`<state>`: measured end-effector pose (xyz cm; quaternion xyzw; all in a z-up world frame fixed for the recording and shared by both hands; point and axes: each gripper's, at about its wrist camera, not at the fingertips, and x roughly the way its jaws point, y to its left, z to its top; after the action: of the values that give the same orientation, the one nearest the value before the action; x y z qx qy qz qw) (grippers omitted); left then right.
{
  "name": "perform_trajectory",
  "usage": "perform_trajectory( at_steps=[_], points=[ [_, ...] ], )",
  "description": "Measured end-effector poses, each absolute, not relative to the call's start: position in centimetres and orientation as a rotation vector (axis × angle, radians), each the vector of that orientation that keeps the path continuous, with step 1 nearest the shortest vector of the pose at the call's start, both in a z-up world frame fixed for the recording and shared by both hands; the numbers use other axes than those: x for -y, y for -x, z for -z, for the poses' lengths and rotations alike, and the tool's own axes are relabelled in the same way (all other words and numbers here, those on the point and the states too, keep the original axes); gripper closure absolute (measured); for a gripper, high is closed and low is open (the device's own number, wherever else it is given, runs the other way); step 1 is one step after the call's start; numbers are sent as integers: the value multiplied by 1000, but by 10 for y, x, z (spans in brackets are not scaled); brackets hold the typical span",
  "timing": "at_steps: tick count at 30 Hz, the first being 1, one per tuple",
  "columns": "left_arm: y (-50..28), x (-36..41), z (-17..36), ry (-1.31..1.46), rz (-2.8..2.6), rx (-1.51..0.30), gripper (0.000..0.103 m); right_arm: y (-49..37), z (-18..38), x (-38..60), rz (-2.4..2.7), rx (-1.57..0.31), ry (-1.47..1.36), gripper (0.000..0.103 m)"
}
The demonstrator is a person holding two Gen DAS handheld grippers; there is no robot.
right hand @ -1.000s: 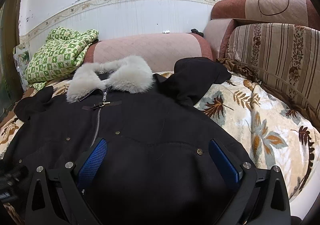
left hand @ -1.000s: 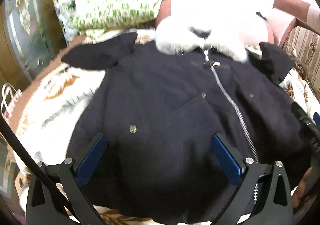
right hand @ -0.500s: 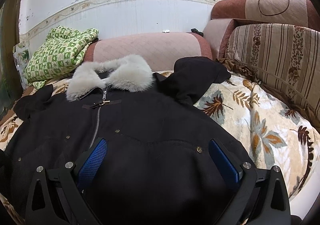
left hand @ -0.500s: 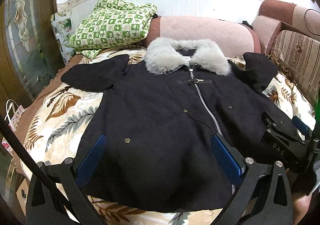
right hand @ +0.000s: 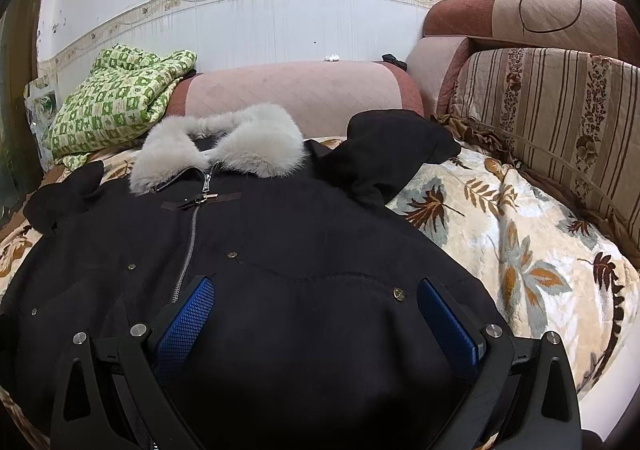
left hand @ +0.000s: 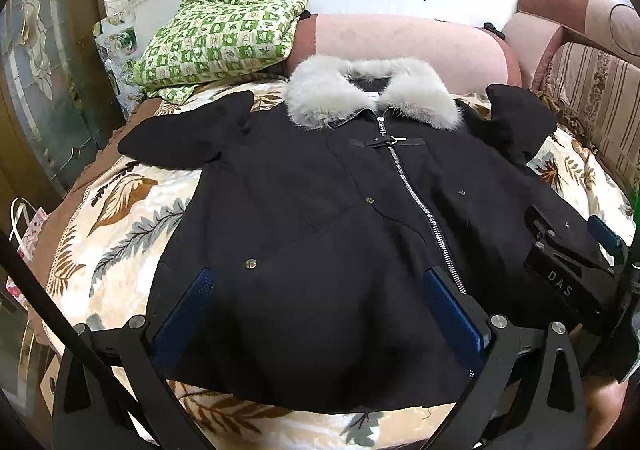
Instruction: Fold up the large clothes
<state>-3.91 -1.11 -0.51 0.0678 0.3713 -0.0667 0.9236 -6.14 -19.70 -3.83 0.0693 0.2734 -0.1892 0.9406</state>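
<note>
A sofa bed covered by a leaf-print blanket (left hand: pixel 120 218) fills the scene in both views. A pink bolster (left hand: pixel 404 46) runs along its far edge, and a striped cushion (right hand: pixel 560 122) stands along the right side.

A black coat (left hand: pixel 320 218) lies flat on the blanket, front side up, hem toward the cameras. It is zipped closed. Its two sleeves are spread outward: one sleeve (left hand: pixel 184 138) lies to the left, the other sleeve (right hand: pixel 392 146) lies bunched to the right near the striped cushion. A grey fur collar (left hand: pixel 372 94) sits at the far end of the coat, just in front of the bolster. A silver zipper (left hand: pixel 420 206) runs from the collar down toward the hem.

A folded green patterned quilt (left hand: pixel 220 38) rests at the far left, partly on the bolster.

Left gripper (left hand: pixel 320 310): jaws spread wide, holding nothing. The lower left part of the coat appears between the two blue pads (left hand: pixel 184 314). The hem lies just below the pads in this view. Contact with the cloth cannot be determined.

Right gripper (right hand: pixel 316 314): jaws spread wide, holding nothing. The lower right part of the coat fills the gap between its blue pads (right hand: pixel 188 314). In the left wrist view this gripper appears at the right edge, over the coat's right side.
</note>
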Motion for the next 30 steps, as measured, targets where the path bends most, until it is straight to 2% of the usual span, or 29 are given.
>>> perform_trajectory(
  at_steps=[30],
  points=[
    [31,5,16,-140,133,-805,0,59,43,195,386,-577,-121,1]
  ],
)
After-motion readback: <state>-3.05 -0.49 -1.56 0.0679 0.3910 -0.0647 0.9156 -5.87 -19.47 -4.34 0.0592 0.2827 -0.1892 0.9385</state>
